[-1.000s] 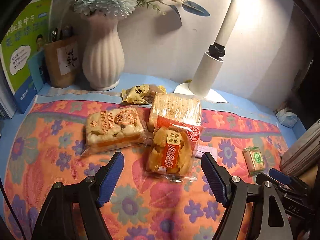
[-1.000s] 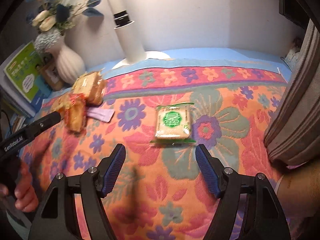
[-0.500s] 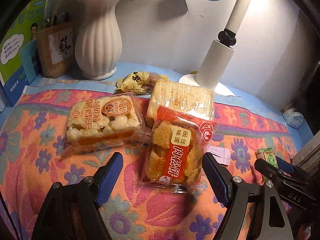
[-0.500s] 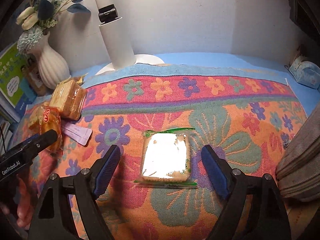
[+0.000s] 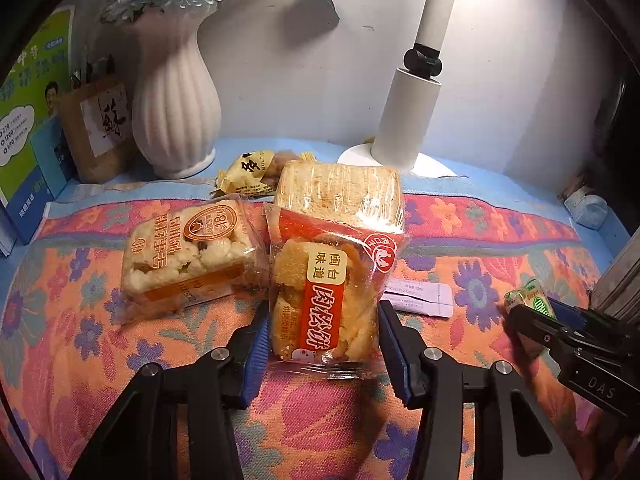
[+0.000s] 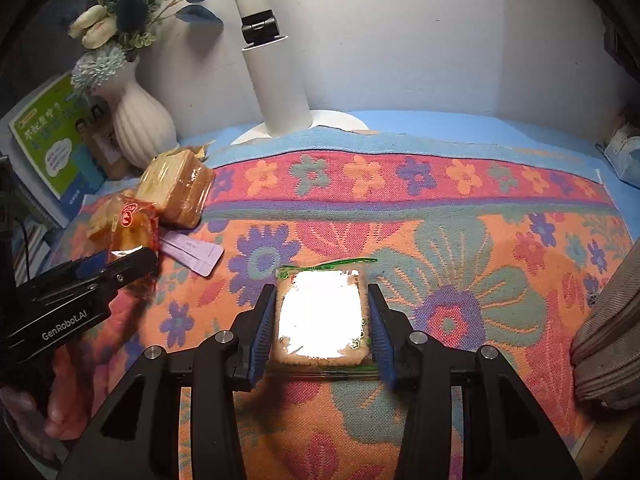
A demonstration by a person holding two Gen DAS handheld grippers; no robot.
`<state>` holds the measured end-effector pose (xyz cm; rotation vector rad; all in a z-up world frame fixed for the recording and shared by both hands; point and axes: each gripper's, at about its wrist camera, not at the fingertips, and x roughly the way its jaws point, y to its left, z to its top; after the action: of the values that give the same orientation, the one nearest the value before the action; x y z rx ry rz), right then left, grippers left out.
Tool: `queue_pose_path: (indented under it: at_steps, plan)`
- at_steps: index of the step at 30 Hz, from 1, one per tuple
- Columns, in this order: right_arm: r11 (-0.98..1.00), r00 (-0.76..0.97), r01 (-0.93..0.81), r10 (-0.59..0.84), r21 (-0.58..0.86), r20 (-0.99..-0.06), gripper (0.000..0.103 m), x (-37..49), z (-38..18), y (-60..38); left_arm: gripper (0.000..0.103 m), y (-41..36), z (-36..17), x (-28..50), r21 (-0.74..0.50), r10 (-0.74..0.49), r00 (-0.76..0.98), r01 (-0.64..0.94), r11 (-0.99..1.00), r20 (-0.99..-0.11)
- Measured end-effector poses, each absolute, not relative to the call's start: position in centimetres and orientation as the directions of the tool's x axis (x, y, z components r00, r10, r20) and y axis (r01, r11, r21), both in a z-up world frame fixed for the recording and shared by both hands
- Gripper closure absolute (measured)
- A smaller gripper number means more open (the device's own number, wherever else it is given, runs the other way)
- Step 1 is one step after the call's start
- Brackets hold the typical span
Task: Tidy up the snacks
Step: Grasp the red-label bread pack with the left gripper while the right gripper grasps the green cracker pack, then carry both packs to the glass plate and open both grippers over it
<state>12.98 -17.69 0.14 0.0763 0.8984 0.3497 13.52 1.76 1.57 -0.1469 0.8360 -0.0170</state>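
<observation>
A red packet of fried pastry (image 5: 324,280) lies on the flowered cloth (image 5: 80,340). My left gripper (image 5: 322,310) is closing on its lower half, and both blue pads touch the wrapper's sides. In the right wrist view a green-edged cracker packet (image 6: 320,320) glares white under the lamp. My right gripper (image 6: 321,291) is closing on it, with a pad against each long side. A puffed rice bar pack (image 5: 188,260), a clear-wrapped bread pack (image 5: 340,192) and a small yellow sweet (image 5: 248,172) lie close behind the red packet.
A white ribbed vase (image 5: 176,120) and a white lamp post (image 5: 408,120) stand at the back wall. Books (image 5: 24,120) stand at the left. A lilac sachet (image 5: 420,296) lies between the two grippers. A grey fabric bag (image 6: 608,340) borders the right.
Both grippers moved forward and down over their packets. Their jaws narrowed from wide apart to touching the packets' sides.
</observation>
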Motion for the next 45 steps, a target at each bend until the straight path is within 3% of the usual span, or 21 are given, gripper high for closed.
queue_pose_path:
  at_steps: [13,18,25,34,45]
  plan:
    - [0.922,0.558,-0.335,0.361,0.194,-0.747,0.061,12.2,0.4,-17.1,0.055,1.0,2.0,12.7,-0.129,-0.079,0.694,-0.019,0.992,-0.715]
    - [0.919,0.574,-0.355,0.359,0.172,-0.736,0.061,10.7,0.8,-16.8,0.055,1.0,2.2,11.4,-0.181,-0.12,0.681,-0.018,0.983,-0.722]
    - [0.869,0.544,-0.422,0.47,0.258,-0.695,0.061,6.2,1.3,-17.5,0.055,-0.1,1.5,8.3,-0.228,-0.133,0.645,-0.065,0.972,-0.753]
    - [0.76,0.466,-0.52,0.635,0.39,-0.616,0.061,-2.1,2.1,-19.9,0.056,-3.4,1.7,1.0,-0.291,-0.193,0.66,-0.04,0.956,-0.726]
    - [0.76,0.424,-0.469,0.641,0.45,-0.64,0.061,-9.5,1.3,-24.6,0.056,-7.6,2.5,-7.0,-0.292,-0.249,0.662,0.048,0.955,-0.707]
